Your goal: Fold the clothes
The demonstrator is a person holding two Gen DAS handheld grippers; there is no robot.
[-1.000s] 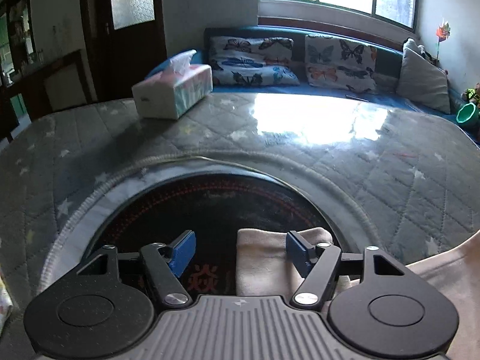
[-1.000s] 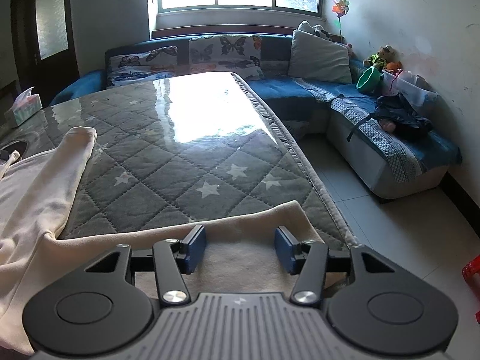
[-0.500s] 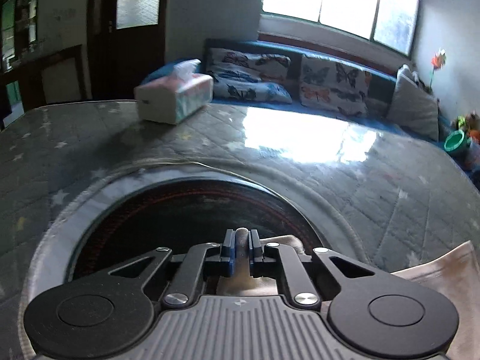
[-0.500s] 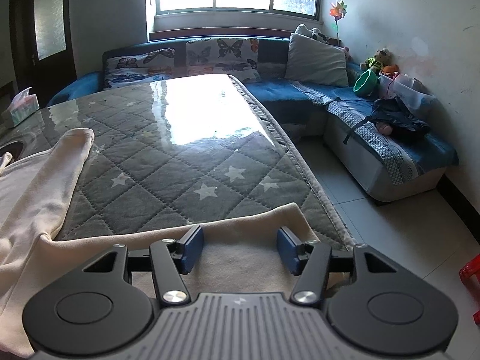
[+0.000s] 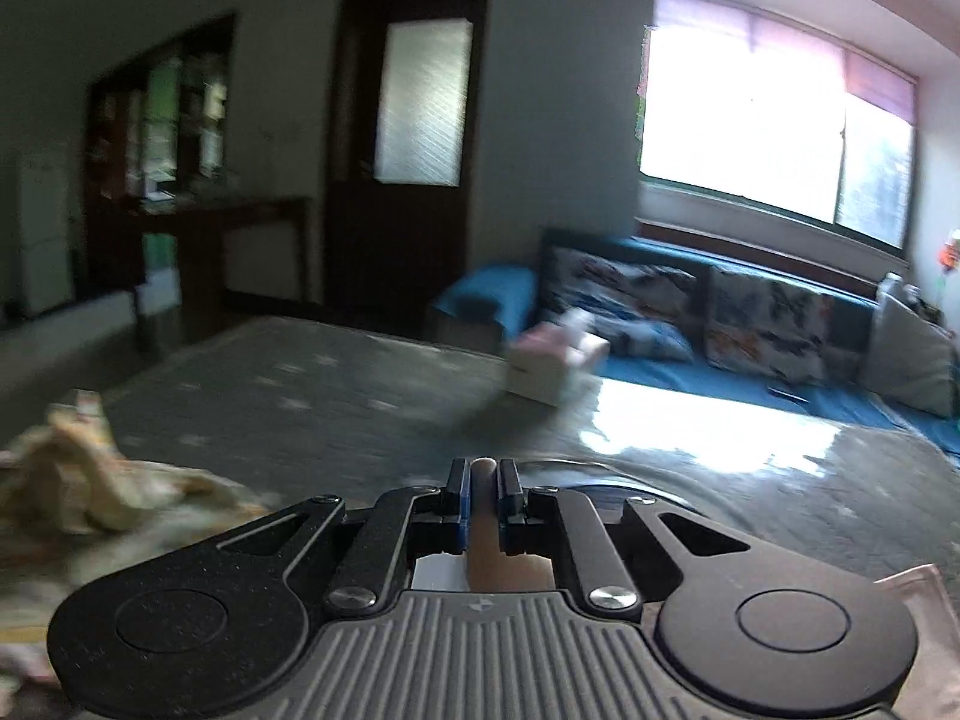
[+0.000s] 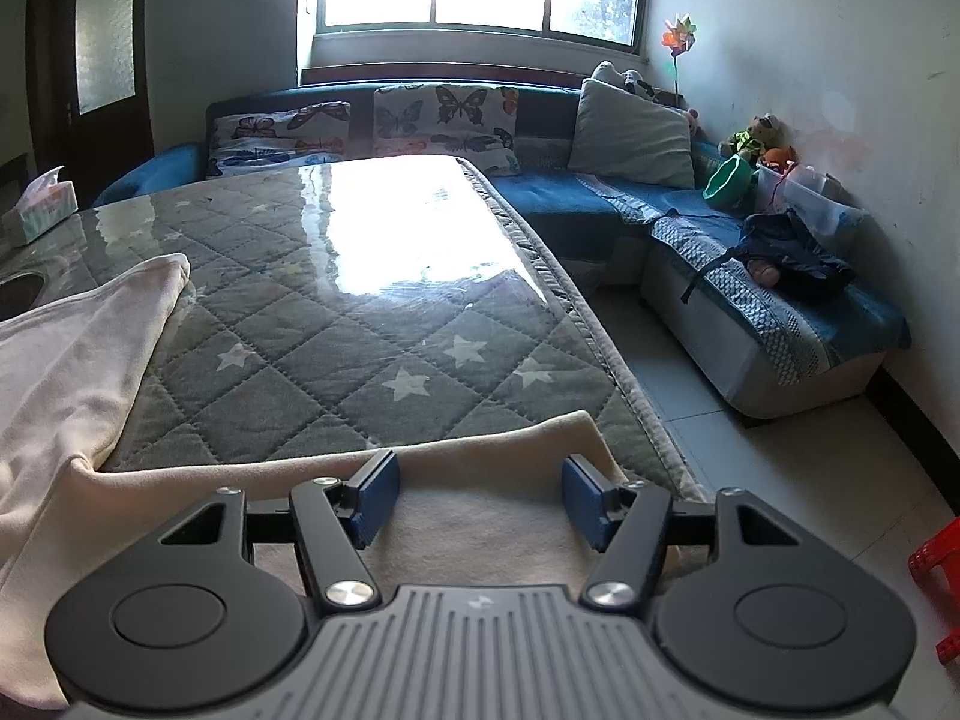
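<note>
A cream garment [image 6: 78,348] lies spread over the near part of the grey quilted table [image 6: 336,300], one long fold reaching away at the left. My right gripper [image 6: 477,495] hovers over the garment's near hem [image 6: 498,438]; its jaws are opening and the blue pads touch no cloth. My left gripper [image 5: 483,495] is shut on a narrow fold of the cream garment [image 5: 483,540], lifted above the table; the view is blurred by motion. A corner of the same cloth [image 5: 924,588] shows at lower right.
A tissue box [image 5: 555,366] stands on the table's far side, also the tissue box [image 6: 42,210]. A crumpled pile of other clothes [image 5: 90,492] lies at the left. A blue sofa [image 6: 660,204] runs along the window and right wall. A red stool [image 6: 939,564] stands on the floor.
My left gripper closed on the garment's edge, then lifted and swung left with it, so the door and cabinet came into view. My right gripper's jaws spread wider while staying over the hem.
</note>
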